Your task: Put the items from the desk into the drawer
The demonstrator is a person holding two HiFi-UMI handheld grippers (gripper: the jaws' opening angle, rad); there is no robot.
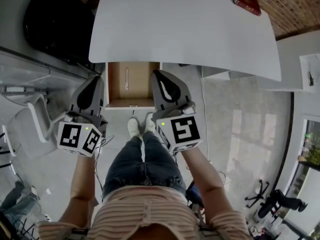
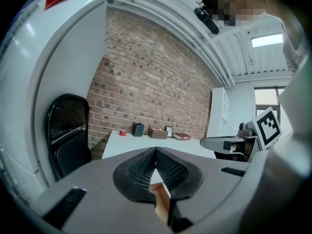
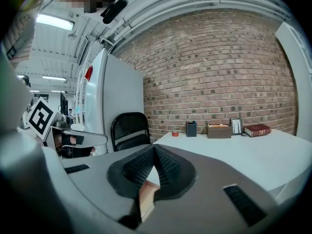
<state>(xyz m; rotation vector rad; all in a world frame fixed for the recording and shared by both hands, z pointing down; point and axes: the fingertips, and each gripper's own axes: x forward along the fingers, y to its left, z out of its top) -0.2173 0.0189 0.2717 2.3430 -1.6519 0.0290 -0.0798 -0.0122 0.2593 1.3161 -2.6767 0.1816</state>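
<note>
Your left gripper [image 1: 98, 79] and right gripper [image 1: 155, 73] are both pressed together with nothing between the jaws. They hang side by side in front of the open light-wood drawer [image 1: 142, 81], where a slim pale stick-like item [image 1: 127, 79] lies. Beyond the drawer spreads the white surface [image 1: 185, 29]. Along its far edge, by the brick wall [image 3: 219, 72], sit a dark pen cup [image 3: 191, 129], a brown box [image 3: 219, 130], a small picture frame [image 3: 236, 126] and a dark red book [image 3: 257, 130].
</note>
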